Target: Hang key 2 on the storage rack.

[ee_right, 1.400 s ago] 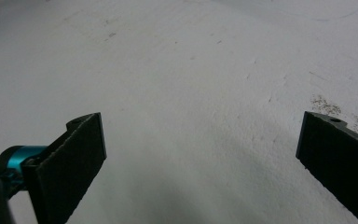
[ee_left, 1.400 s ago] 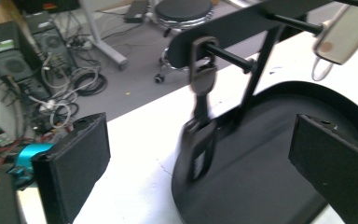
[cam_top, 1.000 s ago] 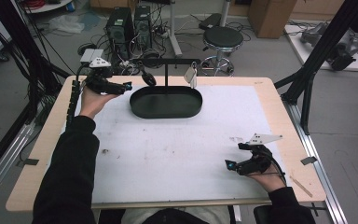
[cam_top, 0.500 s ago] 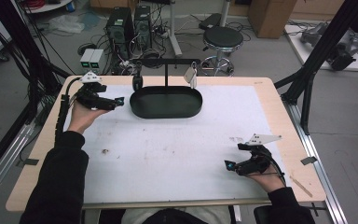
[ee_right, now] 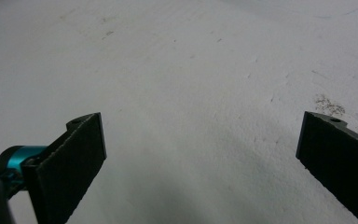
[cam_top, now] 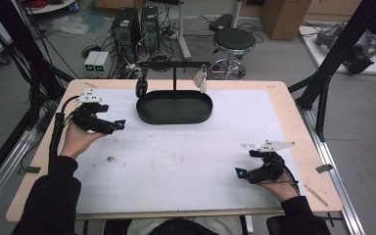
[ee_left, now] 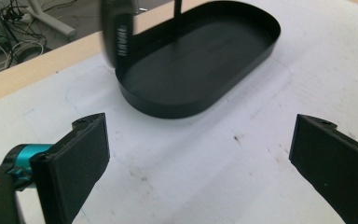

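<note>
— Black felt on my left gripper [cam_top: 119,125], fingers [ee_left: 72,161] spread wide with nothing between them, hovering over the white mat [cam_top: 176,161] just left of the black oval tray [cam_top: 174,115]. What worries you from here?

— The dark band [cam_top: 141,87] hanging off the left end of the stand's crossbar [cam_top: 174,65]. It dangles right over the tray's near-left rim (in the left gripper view it's a blurred black loop at the top edge). If I reach for it at this slant, one finger could knock the upright post [cam_top: 175,81] or catch the rim, and the whole stand looks light enough to skid or tip.

— And the band itself?

— It hangs free, so a glancing touch would set it swinging, and I'd close on air. I'd square up first.

— Further right?

— The pale tag [cam_top: 200,79] on the crossbar's other end. A jolt to the bar might shake it loose into the tray.

— Your right side?

— Right gripper [cam_top: 241,173] sits low near the counter's [cam_top: 293,112] front right, well apart from everything, fingers [ee_right: 67,158] wide and empty. Its cable is the only snag risk, I'd judge.
</note>
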The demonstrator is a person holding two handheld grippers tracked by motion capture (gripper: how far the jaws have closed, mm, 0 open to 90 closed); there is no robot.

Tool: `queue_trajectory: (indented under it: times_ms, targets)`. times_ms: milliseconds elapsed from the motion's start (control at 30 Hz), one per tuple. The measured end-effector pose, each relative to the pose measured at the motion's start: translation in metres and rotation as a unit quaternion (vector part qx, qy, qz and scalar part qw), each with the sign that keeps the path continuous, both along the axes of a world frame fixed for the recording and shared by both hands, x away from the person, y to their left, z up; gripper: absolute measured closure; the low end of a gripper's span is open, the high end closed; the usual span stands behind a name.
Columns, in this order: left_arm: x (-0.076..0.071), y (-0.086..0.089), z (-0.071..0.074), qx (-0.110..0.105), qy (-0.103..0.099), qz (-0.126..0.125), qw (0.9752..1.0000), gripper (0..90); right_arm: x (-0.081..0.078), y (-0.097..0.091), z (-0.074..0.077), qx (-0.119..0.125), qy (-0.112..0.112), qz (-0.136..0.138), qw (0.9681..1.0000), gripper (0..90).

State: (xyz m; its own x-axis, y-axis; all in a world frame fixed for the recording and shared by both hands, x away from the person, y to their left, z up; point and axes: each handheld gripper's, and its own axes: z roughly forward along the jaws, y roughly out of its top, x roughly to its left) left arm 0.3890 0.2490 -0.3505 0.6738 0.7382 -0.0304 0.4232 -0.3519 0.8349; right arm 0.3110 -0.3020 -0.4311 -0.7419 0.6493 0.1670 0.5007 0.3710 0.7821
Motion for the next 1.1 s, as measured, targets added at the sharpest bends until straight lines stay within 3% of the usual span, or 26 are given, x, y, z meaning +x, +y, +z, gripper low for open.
queue_trajectory:
  times_ms: [167, 433, 833, 1100]
  targets:
    - [-0.018, 0.005, -0.001, 0.02, 0.024, -0.011, 0.9994, 5.4, 0.0, 0.001, 0.0, 0.001, -0.001, 0.004, 1.0, 0.7]
    - [-0.042, 0.023, -0.002, -0.002, 0.0, 0.005, 1.0, 5.4, 0.0, 0.003, 0.0, 0.002, -0.001, 0.006, 1.0, 0.7]
    - [-0.061, 0.033, -0.007, -0.019, -0.01, 0.025, 0.9995, 5.4, 0.001, 0.003, 0.0, -0.001, -0.001, 0.005, 1.0, 0.7]
    - [-0.074, 0.038, -0.013, -0.011, -0.017, 0.032, 0.9993, 5.4, 0.0, 0.002, 0.0, 0.0, 0.0, 0.003, 1.0, 0.7]
